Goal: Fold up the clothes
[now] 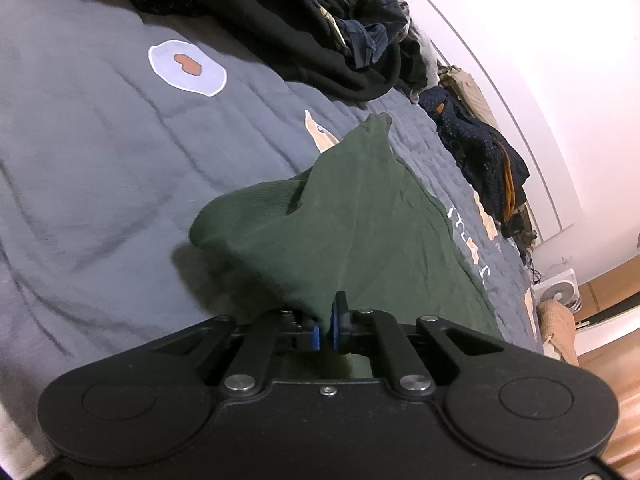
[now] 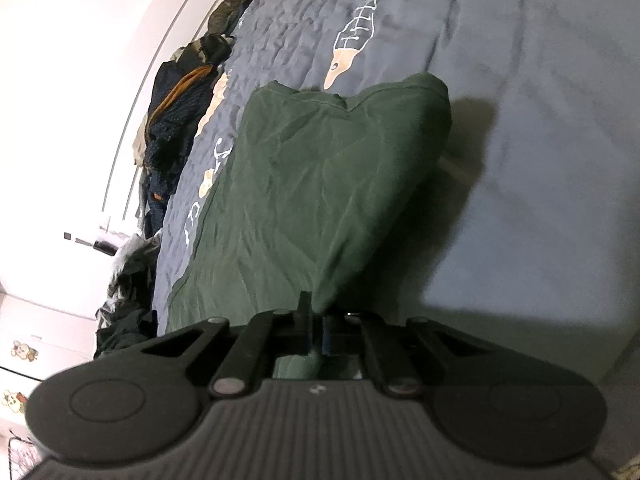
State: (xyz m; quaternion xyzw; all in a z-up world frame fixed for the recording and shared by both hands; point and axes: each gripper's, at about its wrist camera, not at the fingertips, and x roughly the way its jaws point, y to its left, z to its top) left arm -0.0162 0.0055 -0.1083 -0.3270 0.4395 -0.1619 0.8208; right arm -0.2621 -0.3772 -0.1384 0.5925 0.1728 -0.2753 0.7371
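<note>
A dark green garment (image 1: 360, 224) lies partly lifted on a grey quilted bedcover (image 1: 100, 152). My left gripper (image 1: 325, 326) is shut on the near edge of the green cloth, which rises from its blue pads in a tent toward a peak farther off. In the right wrist view the same green garment (image 2: 316, 184) stretches away, folded over at its far end. There my right gripper (image 2: 317, 330) is shut on the garment's near edge, with cloth pinched between the fingers.
A heap of dark clothes (image 1: 328, 28) lies at the far side of the bed, and more clothes (image 1: 480, 148) line the white wall (image 1: 560, 60). The bedcover (image 2: 540, 120) carries a fishbone print (image 2: 356, 36). Clothes (image 2: 176, 112) also run along the wall in the right wrist view.
</note>
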